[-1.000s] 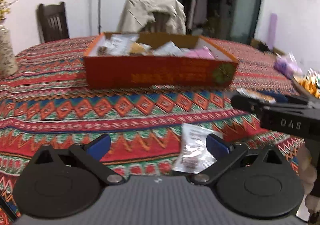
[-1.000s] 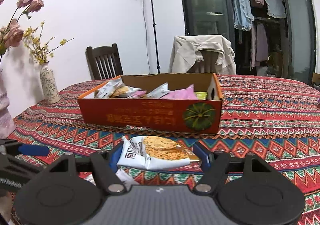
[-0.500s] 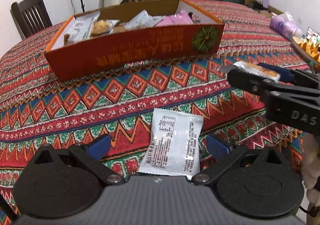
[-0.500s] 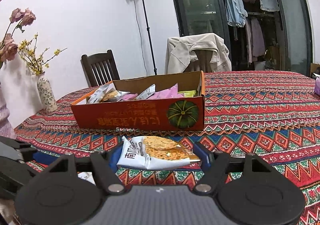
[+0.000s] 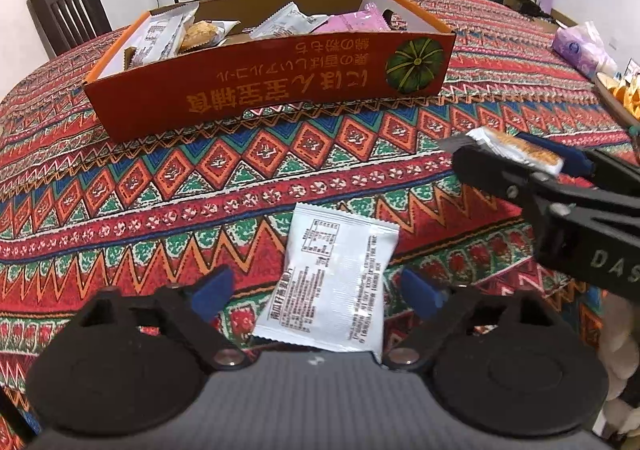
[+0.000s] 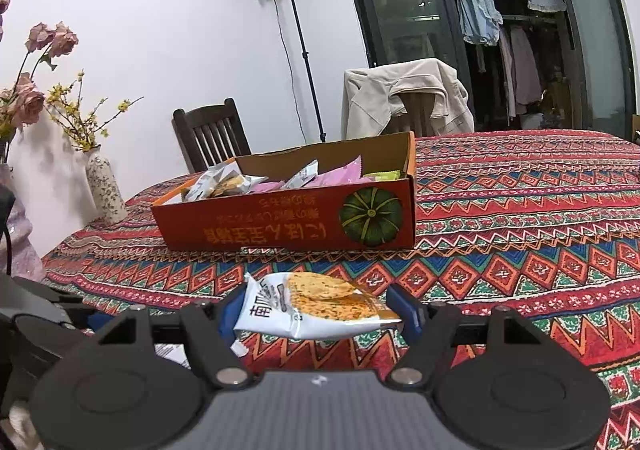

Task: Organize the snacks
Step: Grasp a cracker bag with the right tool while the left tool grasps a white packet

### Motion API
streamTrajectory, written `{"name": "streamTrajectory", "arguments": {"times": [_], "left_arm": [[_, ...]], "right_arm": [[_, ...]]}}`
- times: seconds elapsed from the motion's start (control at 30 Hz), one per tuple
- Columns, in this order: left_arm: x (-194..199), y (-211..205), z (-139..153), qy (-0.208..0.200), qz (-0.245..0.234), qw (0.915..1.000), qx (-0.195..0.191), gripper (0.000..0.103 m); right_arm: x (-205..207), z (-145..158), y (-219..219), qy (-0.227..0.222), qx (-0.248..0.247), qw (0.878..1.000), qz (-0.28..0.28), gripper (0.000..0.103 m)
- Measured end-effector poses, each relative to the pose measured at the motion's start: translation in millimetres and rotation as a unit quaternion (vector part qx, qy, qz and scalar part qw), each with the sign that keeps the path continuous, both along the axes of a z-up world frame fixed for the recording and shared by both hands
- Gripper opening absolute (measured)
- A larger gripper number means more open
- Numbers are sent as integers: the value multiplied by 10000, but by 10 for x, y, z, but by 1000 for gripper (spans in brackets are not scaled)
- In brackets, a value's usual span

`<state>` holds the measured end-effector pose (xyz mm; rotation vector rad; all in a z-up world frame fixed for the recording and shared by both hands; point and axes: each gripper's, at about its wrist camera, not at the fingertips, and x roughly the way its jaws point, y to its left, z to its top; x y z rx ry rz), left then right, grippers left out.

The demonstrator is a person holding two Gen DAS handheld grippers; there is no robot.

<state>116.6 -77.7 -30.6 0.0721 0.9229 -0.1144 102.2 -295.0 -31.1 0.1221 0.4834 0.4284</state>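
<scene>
On the near desk (image 5: 120, 185), a white snack packet (image 5: 332, 286) lies lengthwise between the spread left tongs (image 5: 316, 292); the right tongs (image 6: 318, 312) pinch a cracker packet (image 6: 320, 308).

Packet (image 5: 332, 286) before snack box (image 5: 256, 97)

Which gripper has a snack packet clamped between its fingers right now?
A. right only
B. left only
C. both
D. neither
A: the right gripper pinches the cracker packet above the cloth, while the open left gripper only straddles the white packet lying flat on the tablecloth.
</scene>
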Motion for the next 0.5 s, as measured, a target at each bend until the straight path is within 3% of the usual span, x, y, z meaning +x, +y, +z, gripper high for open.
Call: {"name": "streamTrajectory", "arguments": {"times": [0.17,0.27,0.5], "left_arm": [[-55,32,55,-82,98,9999,-44,52],[-88,65,66,-125,158,9998,-51,47],[-161,154,121,-288,269,9991,-165,44]], "right_arm": [[-19,0,25,-4,36,9999,110,72],[-31,-4,32,1,50,9999,162,72],[-59,32,71,-58,10,9997,219,72]]}}
